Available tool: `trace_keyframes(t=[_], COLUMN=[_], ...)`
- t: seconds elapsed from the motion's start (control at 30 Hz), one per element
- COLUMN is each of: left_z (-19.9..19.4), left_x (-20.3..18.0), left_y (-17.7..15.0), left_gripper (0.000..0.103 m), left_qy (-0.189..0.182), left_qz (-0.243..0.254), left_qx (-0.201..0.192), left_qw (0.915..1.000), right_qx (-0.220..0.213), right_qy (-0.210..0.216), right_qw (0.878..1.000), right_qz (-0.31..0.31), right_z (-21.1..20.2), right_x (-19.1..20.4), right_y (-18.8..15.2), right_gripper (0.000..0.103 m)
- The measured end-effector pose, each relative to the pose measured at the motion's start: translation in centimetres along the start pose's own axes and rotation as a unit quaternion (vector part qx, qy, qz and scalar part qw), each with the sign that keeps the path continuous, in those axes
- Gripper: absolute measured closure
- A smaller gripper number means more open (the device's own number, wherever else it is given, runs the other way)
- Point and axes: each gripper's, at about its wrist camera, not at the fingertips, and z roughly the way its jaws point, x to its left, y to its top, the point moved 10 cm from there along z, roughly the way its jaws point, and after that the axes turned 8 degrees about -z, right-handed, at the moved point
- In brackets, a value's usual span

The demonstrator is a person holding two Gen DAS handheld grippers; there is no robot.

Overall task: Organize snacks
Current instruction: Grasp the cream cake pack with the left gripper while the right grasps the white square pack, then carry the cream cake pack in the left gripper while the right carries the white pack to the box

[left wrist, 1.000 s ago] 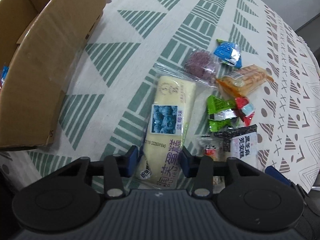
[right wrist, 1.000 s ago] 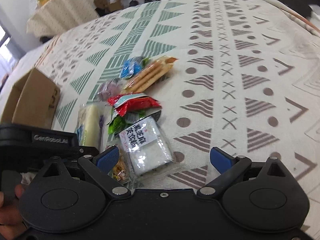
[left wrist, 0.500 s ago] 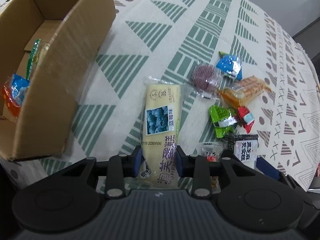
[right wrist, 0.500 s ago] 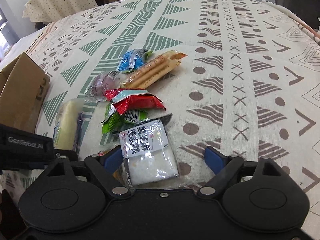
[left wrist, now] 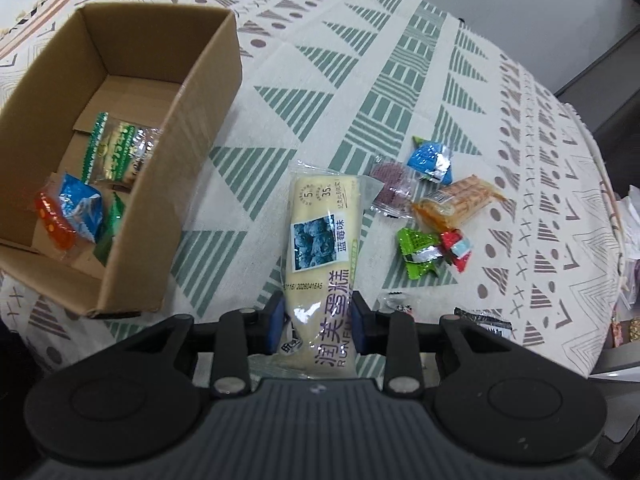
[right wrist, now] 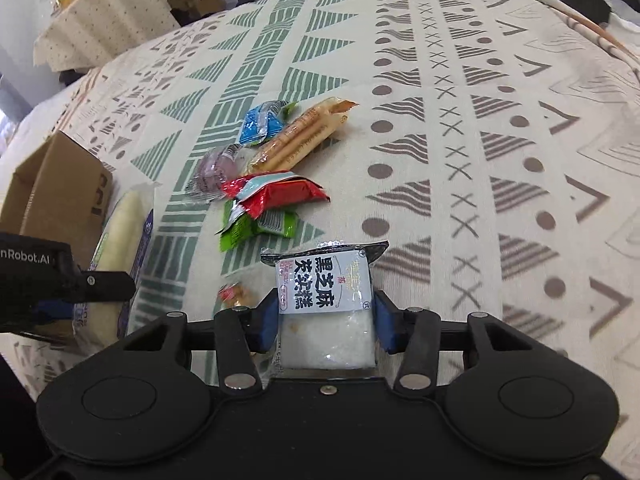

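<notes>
Two sets of fingers each had a snack between them. On the left gripper, the fingers were clamped on the near end of the long yellow cake pack, whose long axis ran straight out from the fingers, away from the camera, with its far end pointing toward the scattered sweets. On the right gripper, the fingers were closing on the white rice cake pack; the blue pads stood just at its two sides, and a firm press could not be confirmed. That pack too lay lengthwise along the fingers.

Outward from the left fingers, the cardboard box stood open-topped to the left of the cake pack and beyond it, near but apart, already holding a few wrapped snacks. The coming move likely turned on this: the box lay to the left of the left hand, so the long pack needed to swing leftward and clear the box's near wall. The left hand was the nearer one; the right hand's load sat farther from the box, past the counter with the loose packets between
</notes>
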Motion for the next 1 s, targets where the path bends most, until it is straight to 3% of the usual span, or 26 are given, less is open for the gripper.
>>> trace_keyframes(t=[0.57, 1.0], left_z=[-7.2, -10.7], left_x=[0.7, 2.3], left_y=[1.7, 4.0], left_gripper=[0.071, 0.071], left_qy=[-0.042, -0.059], left_qz=[0.003, -0.002], left_qx=[-0.06, -0.088], left_qw=[0.9973, 0.9943], right_qx=[-0.065, -0.105], right_qy=[0.0, 0.014], right_qw=[0.998, 0.994], right_qz=[0.007, 0.005], right_z=[-6.6, -9.2], right_x=[3.3, 6.6], right_y=[1.9, 4.4], right_gripper=[0.057, 0.057])
